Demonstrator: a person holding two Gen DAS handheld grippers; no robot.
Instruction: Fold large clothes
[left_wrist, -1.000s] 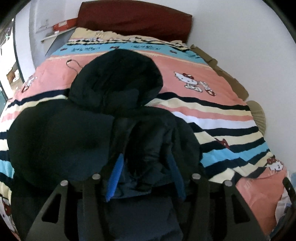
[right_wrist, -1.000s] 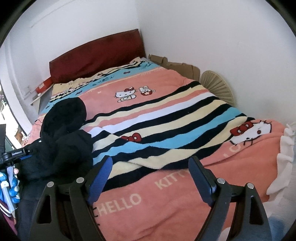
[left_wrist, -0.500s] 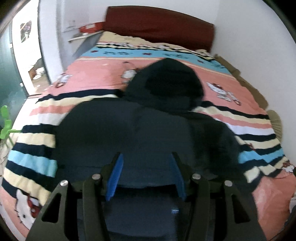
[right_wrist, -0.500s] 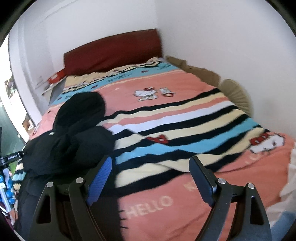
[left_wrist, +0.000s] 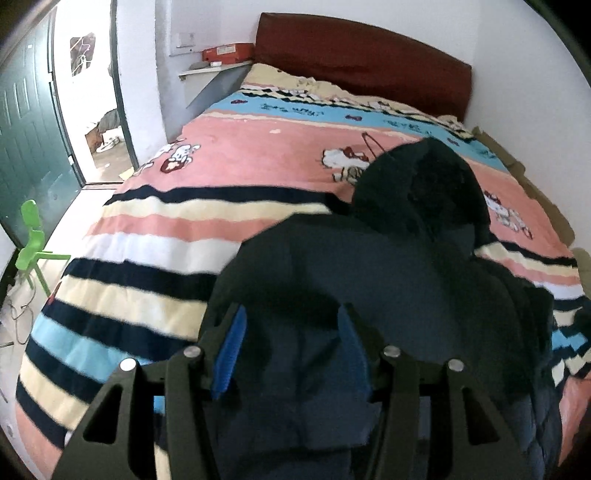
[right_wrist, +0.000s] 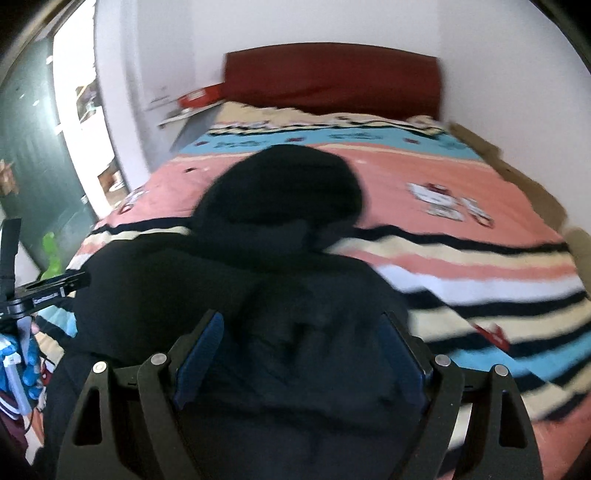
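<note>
dark hooded jacket (left_wrist: 388, 280) on striped blanket (left_wrist: 155, 258), both grippers open

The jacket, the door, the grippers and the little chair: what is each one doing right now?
Dark hooded jacket: lying on the bed, hood toward the headboard, not neatly folded.
Left gripper: open, jaws apart over the jacket.
Right gripper: open, jaws apart over the jacket.
Green door: open.
Green chair: upright on the floor.
Striped blanket: spread over the bed.
</note>
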